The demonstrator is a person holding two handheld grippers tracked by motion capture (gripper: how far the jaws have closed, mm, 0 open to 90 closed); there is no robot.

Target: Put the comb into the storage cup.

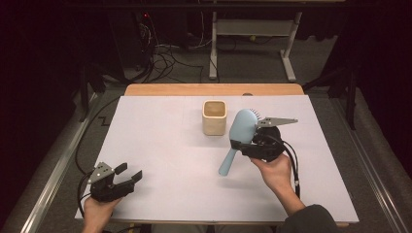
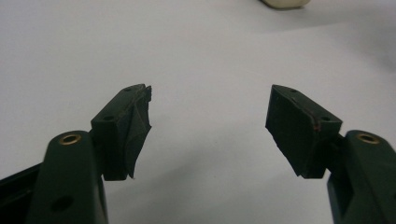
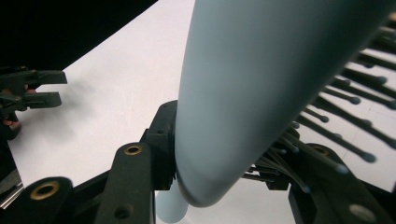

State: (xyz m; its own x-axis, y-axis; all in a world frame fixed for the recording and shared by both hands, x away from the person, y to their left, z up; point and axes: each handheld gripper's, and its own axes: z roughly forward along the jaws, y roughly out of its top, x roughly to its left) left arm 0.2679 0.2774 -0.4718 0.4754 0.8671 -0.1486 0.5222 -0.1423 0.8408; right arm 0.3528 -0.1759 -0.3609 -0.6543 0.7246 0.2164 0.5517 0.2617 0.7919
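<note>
The table is covered w/ a white sheet, a strip of bare wood showing along its far edge. Beyond it, on the far side, sits a grey floor w/ cables and the legs of another desk.

On the sheet, the blue hairbrush lies right of centre, lifted off the surface. Its oval head points far, its handle slopes down toward the near-left, and the handle tip hangs over its own shadow on the sheet. The right gripper is clamped on it approx. where head meets handle. In the right gripper view the brush's smooth back sits between the two black jaws, w/ the dark ball-tipped bristles fanning out to the right, pressed against the right-hand jaw. The person's right hand holds that gripper from the near side, w/ a dark sleeve behind and a cable trailing near.

A cream, square-ish cup stands upright just left of the brush head, near the far-centre of the sheet, mouth up. It's close to the brush but whether they touch can't be told.

The left gripper rests at the near-left corner, well apart from the brush and cup. Its jaws are spread wide w/ nothing between them; the left gripper view shows plain white sheet in the gap. The left hand holds it from the near edge. It also appears in the right gripper view, far left.
</note>
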